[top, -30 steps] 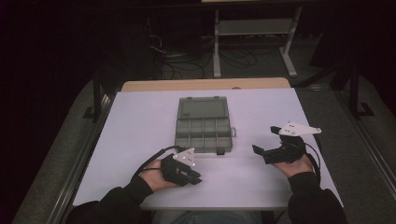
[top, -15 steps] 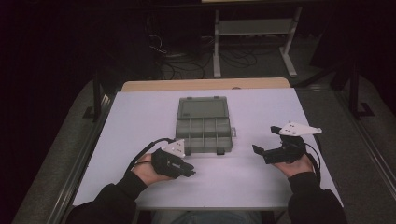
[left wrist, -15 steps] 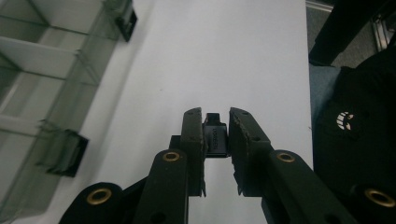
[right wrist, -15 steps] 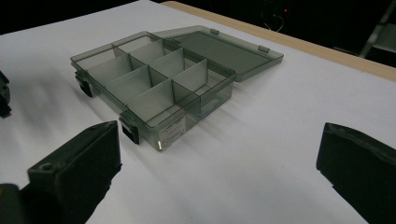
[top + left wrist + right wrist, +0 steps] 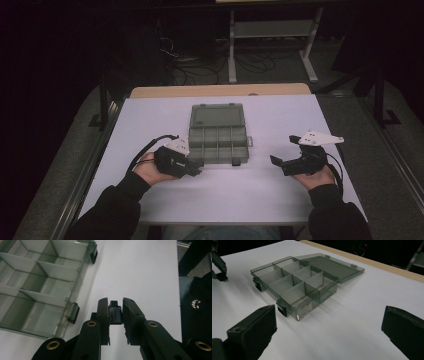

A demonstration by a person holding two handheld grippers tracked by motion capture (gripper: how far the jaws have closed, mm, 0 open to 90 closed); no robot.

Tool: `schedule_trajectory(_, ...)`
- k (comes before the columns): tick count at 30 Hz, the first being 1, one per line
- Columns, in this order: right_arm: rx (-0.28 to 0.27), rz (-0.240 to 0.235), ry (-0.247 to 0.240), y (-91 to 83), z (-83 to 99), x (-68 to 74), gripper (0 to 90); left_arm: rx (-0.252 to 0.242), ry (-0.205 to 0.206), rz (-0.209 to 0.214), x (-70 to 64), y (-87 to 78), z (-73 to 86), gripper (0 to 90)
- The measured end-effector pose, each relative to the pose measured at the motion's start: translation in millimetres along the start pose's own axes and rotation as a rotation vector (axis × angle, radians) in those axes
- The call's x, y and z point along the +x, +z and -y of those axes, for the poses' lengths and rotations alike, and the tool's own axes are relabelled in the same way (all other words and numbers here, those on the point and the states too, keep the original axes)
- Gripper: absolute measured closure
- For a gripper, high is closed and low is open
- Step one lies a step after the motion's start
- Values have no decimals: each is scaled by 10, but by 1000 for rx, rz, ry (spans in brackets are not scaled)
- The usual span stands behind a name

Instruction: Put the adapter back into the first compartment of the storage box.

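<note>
- The white worktop [image 5: 220,190] is seen from above, with a wooden strip along its far edge.
- A smoky grey compartment box [image 5: 218,135] is sat in the middle of the worktop, lid [image 5: 216,115] flipped fully open and laid flat on the far side. Its long axis runs left to right, and the latch side is pointed toward the person.
- The right tongs [image 5: 278,164] are held well apart from the box, off to its right, with the jaws spread wide and nothing between them. They're aimed left, toward the box.
- The left tongs [image 5: 115,305] are found just beside the box's near-left corner, near a latch [image 5: 73,312]. The jaws are nearly closed, pinched on a small black piece [image 5: 114,314].
</note>
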State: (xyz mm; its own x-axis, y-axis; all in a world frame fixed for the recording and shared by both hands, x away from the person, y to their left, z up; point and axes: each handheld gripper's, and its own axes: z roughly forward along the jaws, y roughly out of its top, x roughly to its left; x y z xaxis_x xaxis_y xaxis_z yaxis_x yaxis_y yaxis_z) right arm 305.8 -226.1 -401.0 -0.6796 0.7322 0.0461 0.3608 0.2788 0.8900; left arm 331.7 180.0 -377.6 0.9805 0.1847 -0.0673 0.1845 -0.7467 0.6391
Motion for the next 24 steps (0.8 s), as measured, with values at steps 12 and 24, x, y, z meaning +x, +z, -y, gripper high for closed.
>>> schedule_trajectory(12, -4, -5, -2, -4, -2, 2, 0, -36, -6, -24, 157, -142, -88, 761)
schedule_trajectory(24, -4, -8, -2, -1, -2, 1, 0, -52, -20, -38, 287, -163, -115, 762)
